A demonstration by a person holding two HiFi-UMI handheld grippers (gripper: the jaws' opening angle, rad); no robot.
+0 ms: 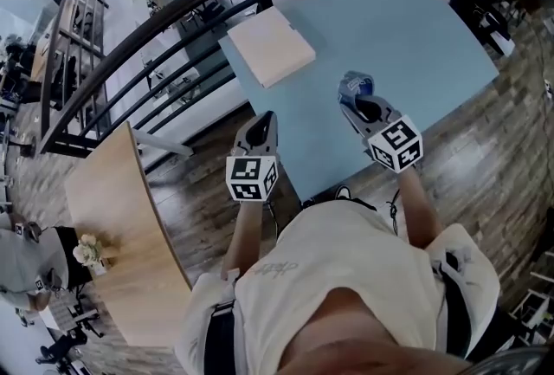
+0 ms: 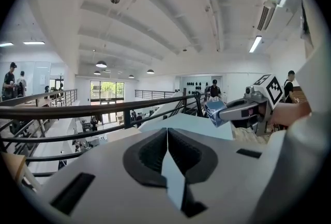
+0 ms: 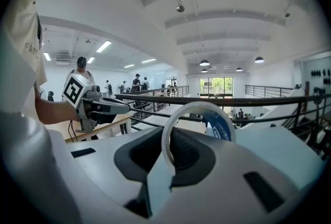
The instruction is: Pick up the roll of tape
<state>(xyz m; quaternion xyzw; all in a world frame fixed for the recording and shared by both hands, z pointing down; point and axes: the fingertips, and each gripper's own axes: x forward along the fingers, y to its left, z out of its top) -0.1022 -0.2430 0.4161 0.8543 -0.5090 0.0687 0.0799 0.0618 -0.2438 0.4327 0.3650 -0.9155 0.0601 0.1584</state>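
The right hand-held gripper was clamped on the tape roll, raised over the blue bench. The left hand-held gripper was clenched, jaws together, empty.

the roll of tape was a thin open ring, white along its outer rim and blue with white print on the inner face. it stood upright on edge, its open middle facing sideways. the lower left part of its wall sat clamped in the right tongs, and the rest of the ring rose above the jaws. it was held clear of the light blue table, over the table's near part.
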